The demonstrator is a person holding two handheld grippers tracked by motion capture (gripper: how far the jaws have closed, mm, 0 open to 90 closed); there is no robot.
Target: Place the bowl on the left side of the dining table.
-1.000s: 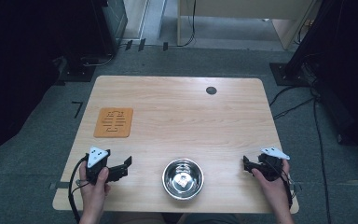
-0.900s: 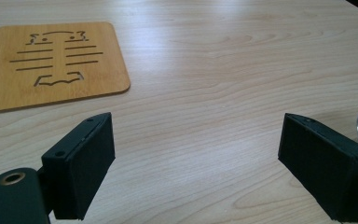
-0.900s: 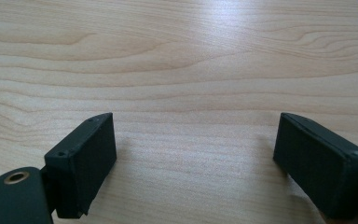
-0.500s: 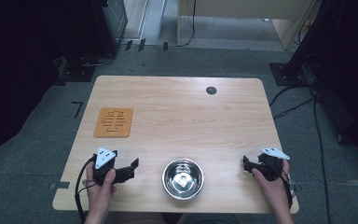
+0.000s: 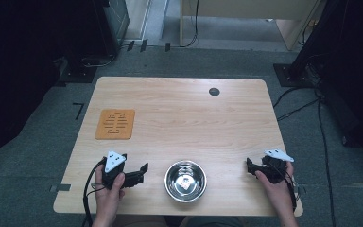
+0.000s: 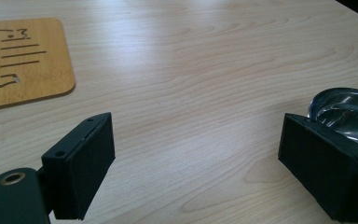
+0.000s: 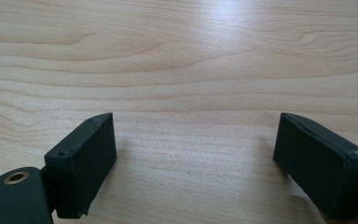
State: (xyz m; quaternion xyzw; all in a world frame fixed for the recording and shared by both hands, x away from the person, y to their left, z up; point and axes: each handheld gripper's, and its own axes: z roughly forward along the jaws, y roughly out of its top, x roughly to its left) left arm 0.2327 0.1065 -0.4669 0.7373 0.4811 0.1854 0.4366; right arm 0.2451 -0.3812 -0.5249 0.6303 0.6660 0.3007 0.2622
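**Left gripper nearing the steel bowl**

The left gripper (image 5: 141,174) is resting low at the table's (image 5: 179,113) near edge, jaws spread wide and empty — pointing toward the steel bowl (image 5: 185,180) just beside it. The right gripper (image 5: 250,166), likewise gaping, is sitting well apart on the bowl's far side — holding nothing. A cork mat (image 5: 116,124) is lying farther back, left.

The bowl (image 5: 185,180) is polished, mirror-glossy metal. It sits on a table (image 5: 179,118) of pale, smooth, matt wood grain. Left of the bowl, the mat (image 5: 116,124) looks like matt orange-brown wood, and both grippers' jaws are matt black.
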